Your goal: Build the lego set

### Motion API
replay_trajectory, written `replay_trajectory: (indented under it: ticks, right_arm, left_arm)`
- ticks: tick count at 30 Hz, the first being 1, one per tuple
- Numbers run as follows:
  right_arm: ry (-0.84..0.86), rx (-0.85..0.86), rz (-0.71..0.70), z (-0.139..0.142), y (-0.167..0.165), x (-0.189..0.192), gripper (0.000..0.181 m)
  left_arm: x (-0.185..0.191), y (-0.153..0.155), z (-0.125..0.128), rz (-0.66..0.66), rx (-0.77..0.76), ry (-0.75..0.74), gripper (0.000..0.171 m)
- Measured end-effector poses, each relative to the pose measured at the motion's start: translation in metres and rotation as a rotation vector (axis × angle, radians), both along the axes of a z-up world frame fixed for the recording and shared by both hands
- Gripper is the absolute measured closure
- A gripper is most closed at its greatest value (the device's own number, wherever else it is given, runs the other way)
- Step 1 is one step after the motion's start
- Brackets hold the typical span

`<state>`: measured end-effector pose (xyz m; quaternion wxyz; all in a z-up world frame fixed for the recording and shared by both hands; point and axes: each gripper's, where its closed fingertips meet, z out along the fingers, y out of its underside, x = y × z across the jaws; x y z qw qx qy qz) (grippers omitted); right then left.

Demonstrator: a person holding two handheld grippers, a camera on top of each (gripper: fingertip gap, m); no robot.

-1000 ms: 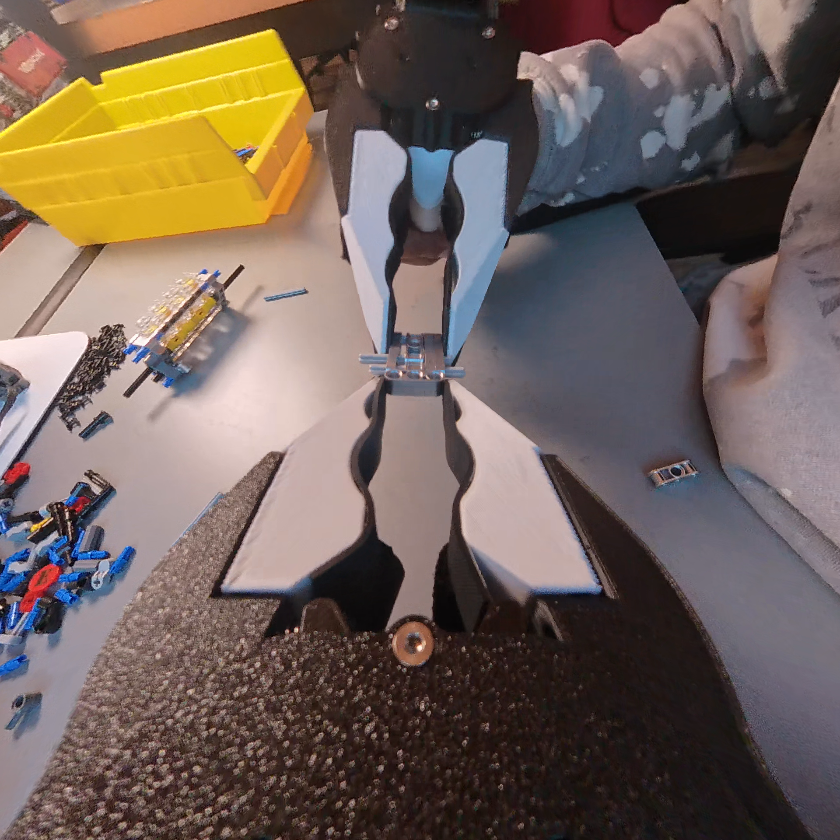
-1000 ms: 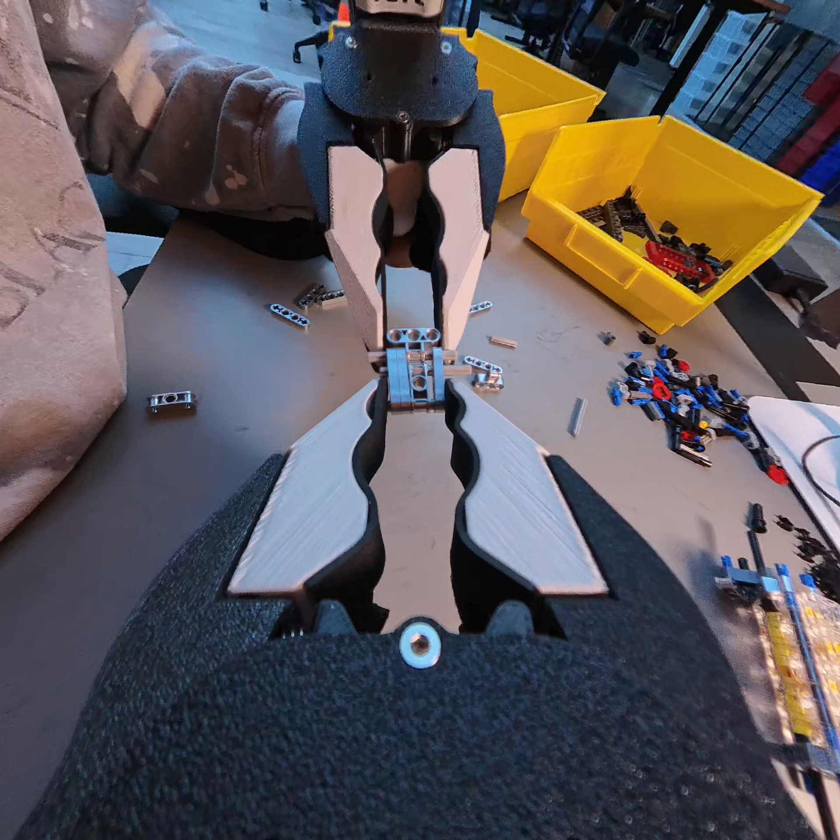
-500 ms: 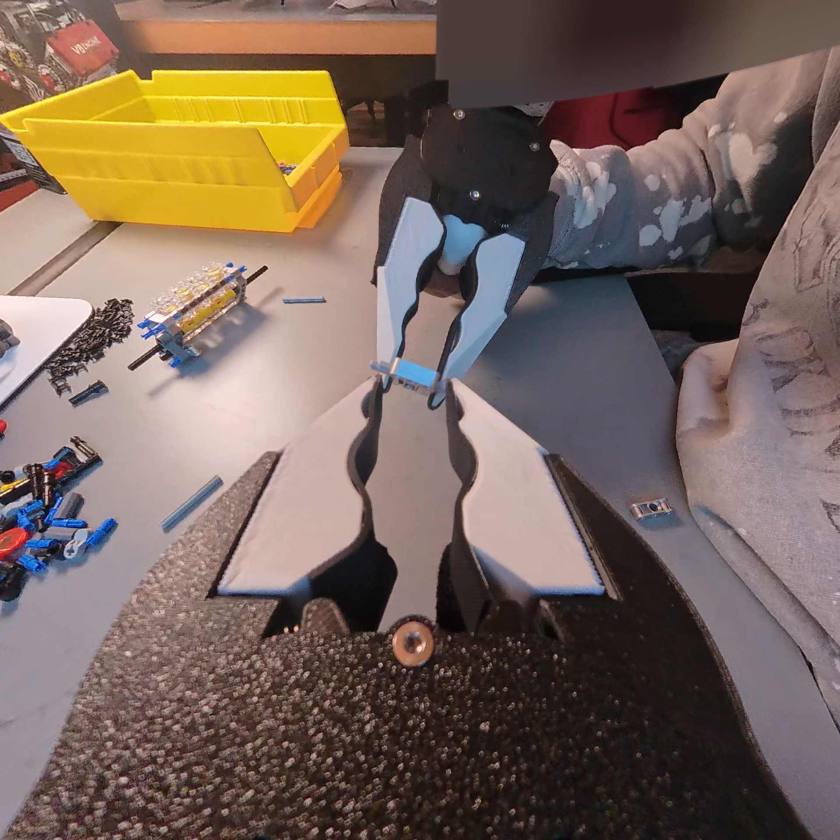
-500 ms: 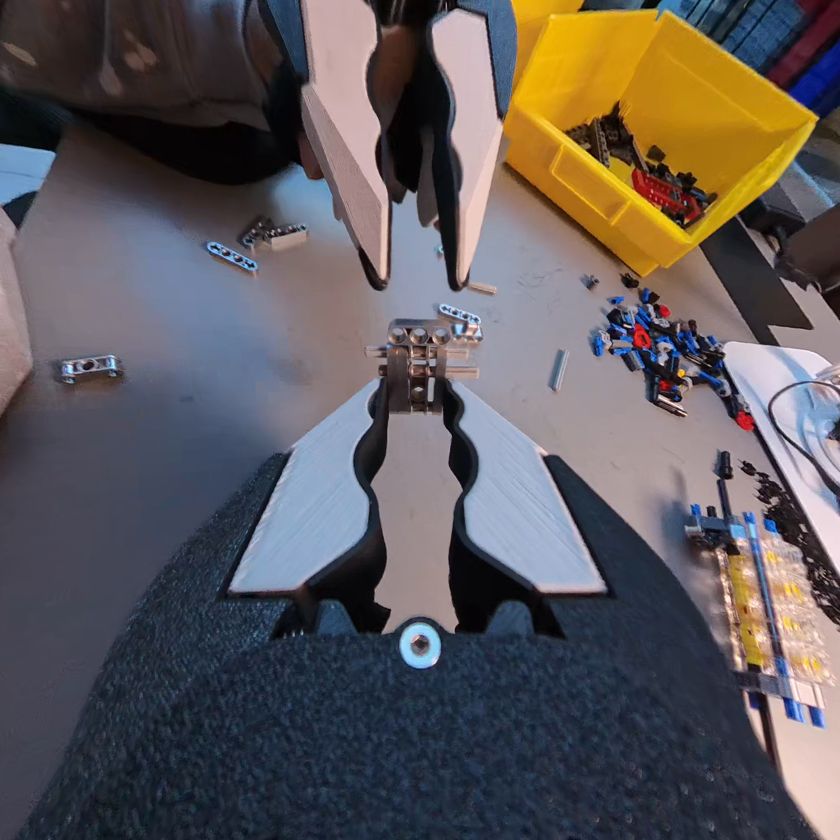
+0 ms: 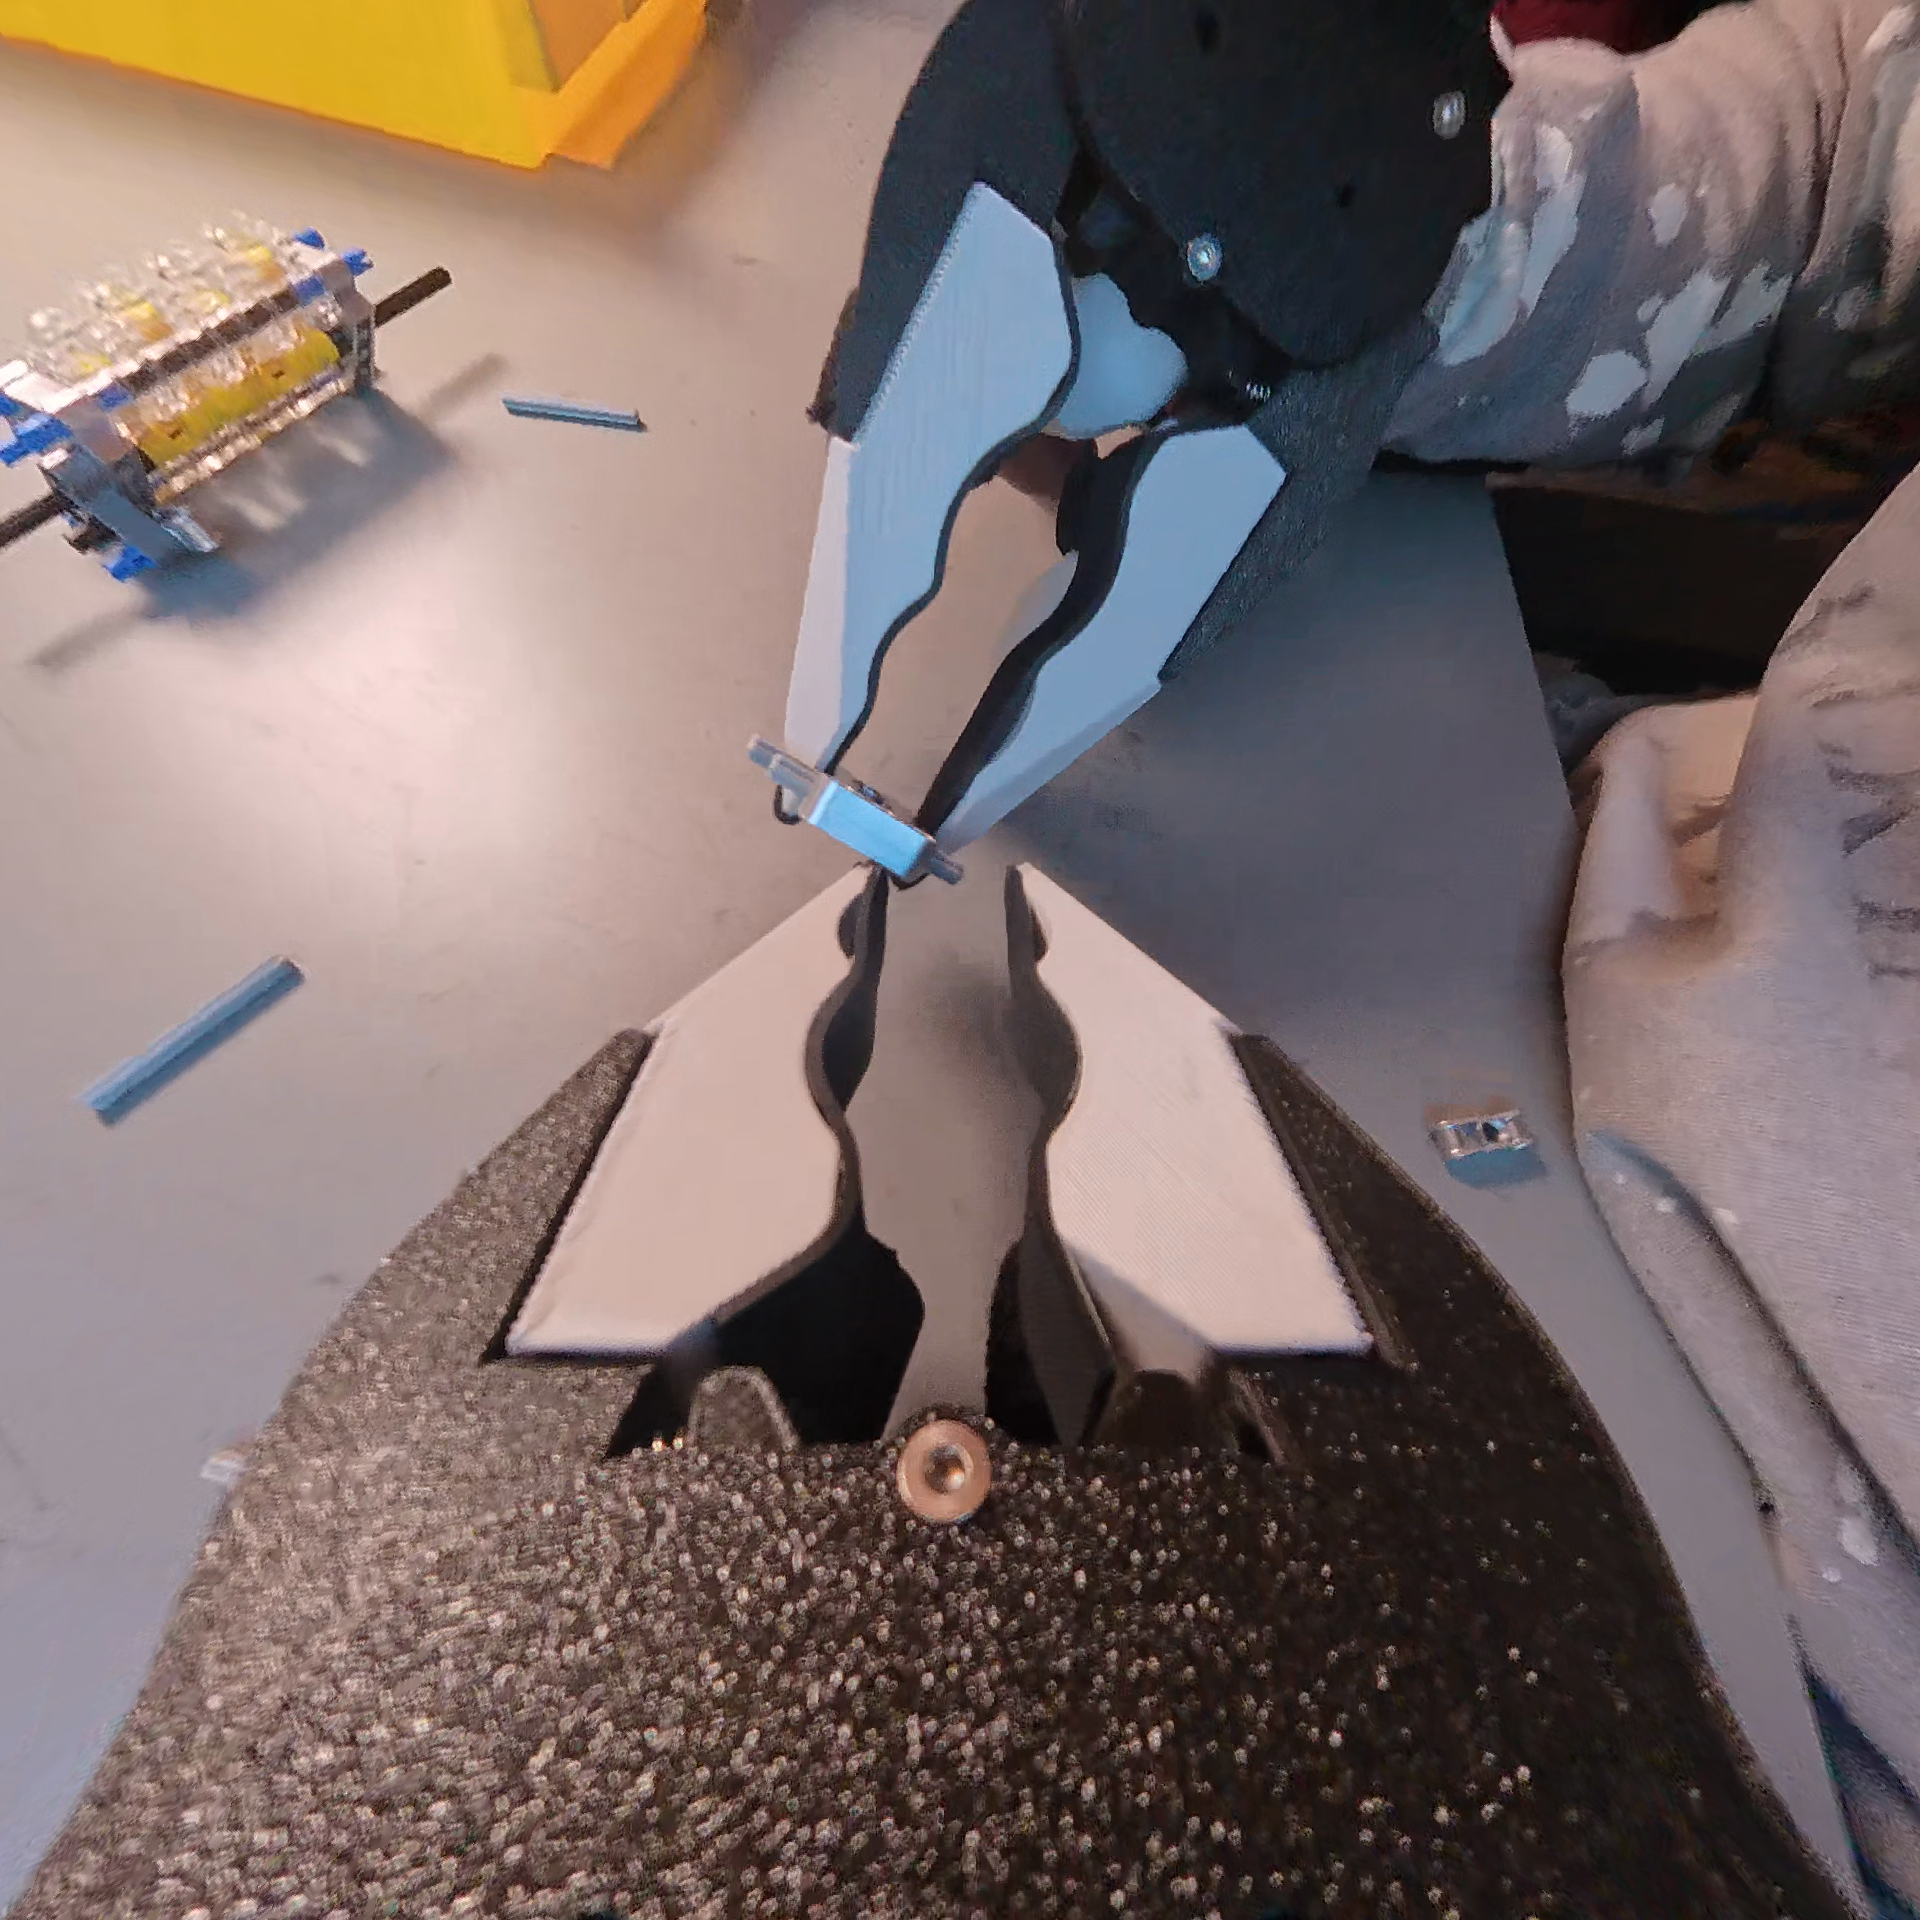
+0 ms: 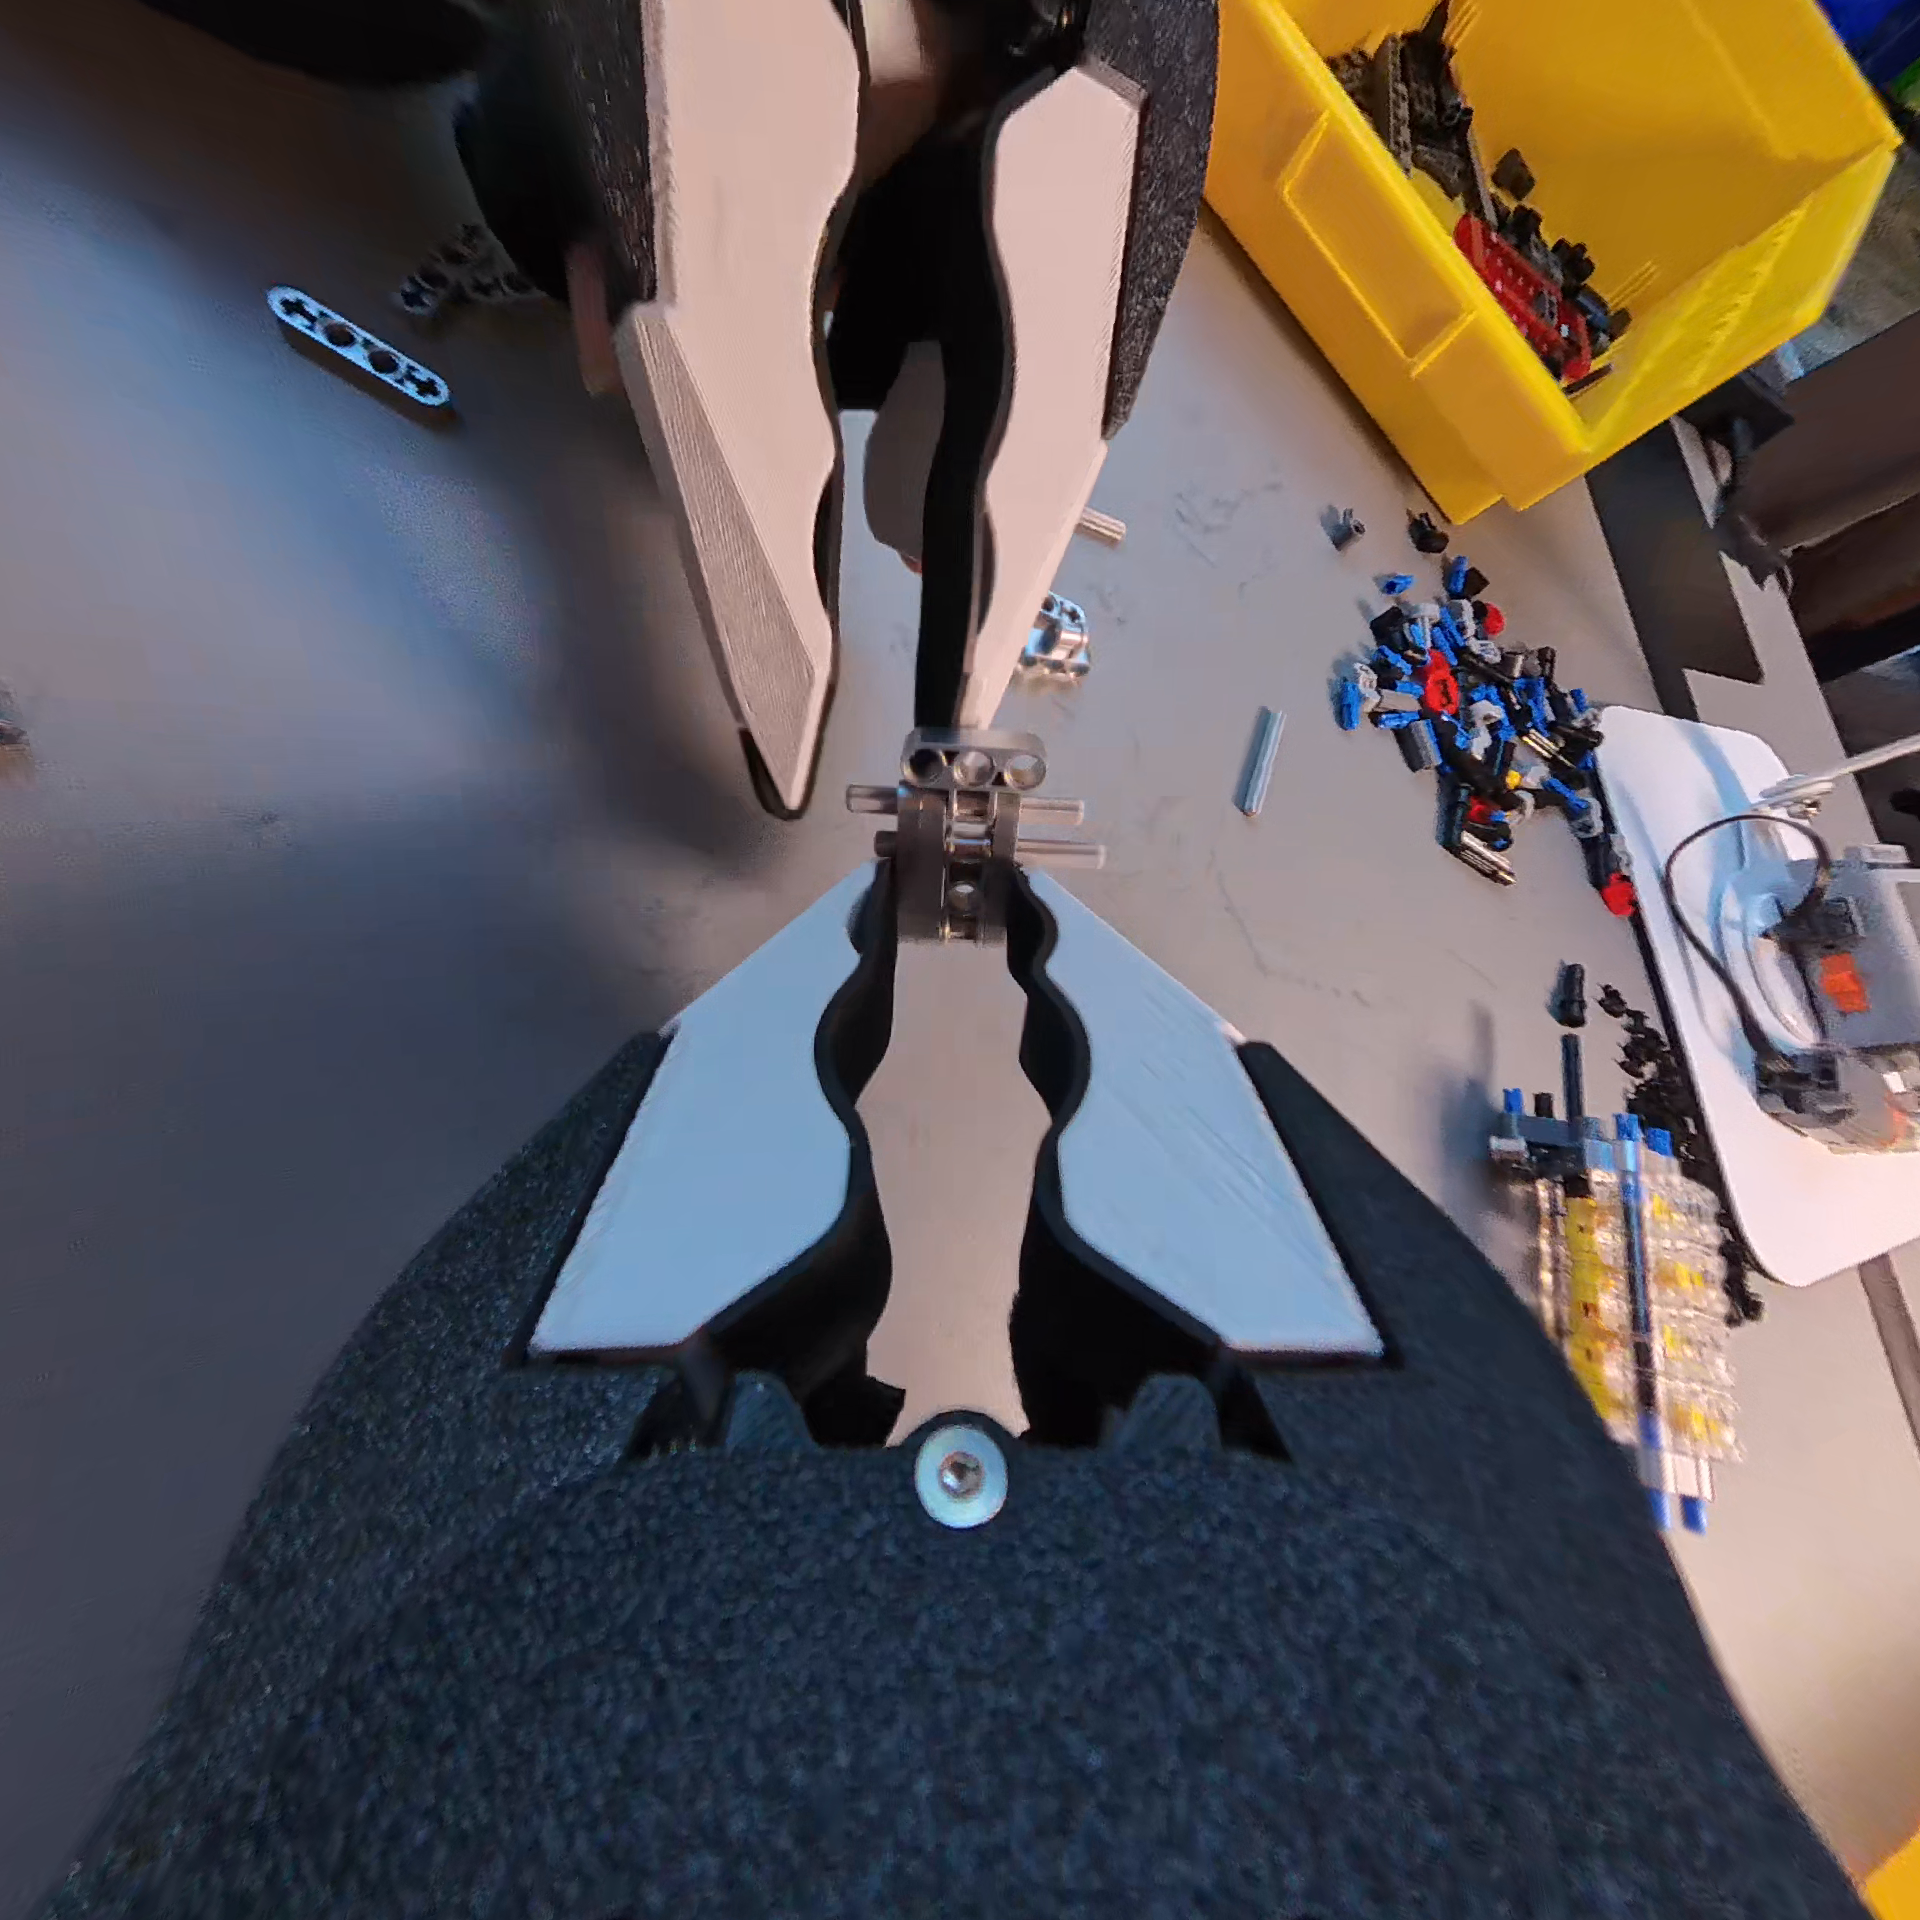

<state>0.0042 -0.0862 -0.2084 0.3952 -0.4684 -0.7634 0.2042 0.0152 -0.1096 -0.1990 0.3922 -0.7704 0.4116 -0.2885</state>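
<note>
The right gripper (image 6: 951, 904) is clenched on a small grey brick assembly (image 6: 961, 831), a cluster of holed beams with thin grey axles sticking out to both sides, held above the grey table (image 6: 312, 831). In the left wrist view the same assembly (image 5: 857, 816) sits pinched between the right gripper's (image 5: 868, 805) pale fingertips, which come in from the top.

The left gripper (image 5: 940, 883) is released, its jaws parted with nothing between them, and its left fingertip lies just beside the lower end of the assembly; whether it touches cannot be told. From the right wrist view the left gripper (image 6: 883, 758) hangs over the assembly from above, one fingertip close by the top beam.

On the table near the right gripper lie a grey four-hole beam (image 6: 358, 353), a small grey connector (image 6: 1055, 634), a short grey axle (image 6: 1259, 758) and a heap of blue, black and red pins (image 6: 1475, 717). A yellow bin (image 6: 1403, 312) holding dark and red parts stands farther off. A clear-and-yellow brick build (image 6: 1631, 1278) lies beside a white board (image 6: 1704, 1195) carrying a grey motor block with a cable.

In the left wrist view that build (image 5: 187, 384) lies well to the left, with two loose blue-grey axles (image 5: 192, 1039) on the table and a small grey piece (image 5: 1486, 1138) beside a person's pale sleeve (image 5: 1714, 935)
</note>
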Motion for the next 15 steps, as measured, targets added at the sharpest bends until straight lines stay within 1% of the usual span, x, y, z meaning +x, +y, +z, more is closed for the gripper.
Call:
replay_trajectory:
  ticks: [3,6,10,12,15]
  right_arm:
    - [0.005,0.018,-0.045,0.000,0.009,-0.001,0.163]
    - [0.017,0.050,-0.043,0.003,0.009,-0.005,0.163]
    - [0.044,0.116,-0.058,0.008,0.013,-0.007,0.162]
    - [0.100,0.096,-0.053,0.017,0.013,-0.008,0.161]
    - [0.188,0.074,-0.046,0.033,0.013,-0.008,0.157]
  left_arm:
    - [-0.002,0.006,0.005,0.064,-0.109,-0.121,0.151]
    - [-0.003,0.016,0.010,0.139,-0.187,-0.228,0.152]
    - [-0.007,0.022,0.011,0.185,-0.260,-0.302,0.163]
    - [-0.011,0.024,0.017,0.195,-0.318,-0.404,0.165]
    - [-0.013,0.025,0.035,0.175,-0.413,-0.605,0.166]
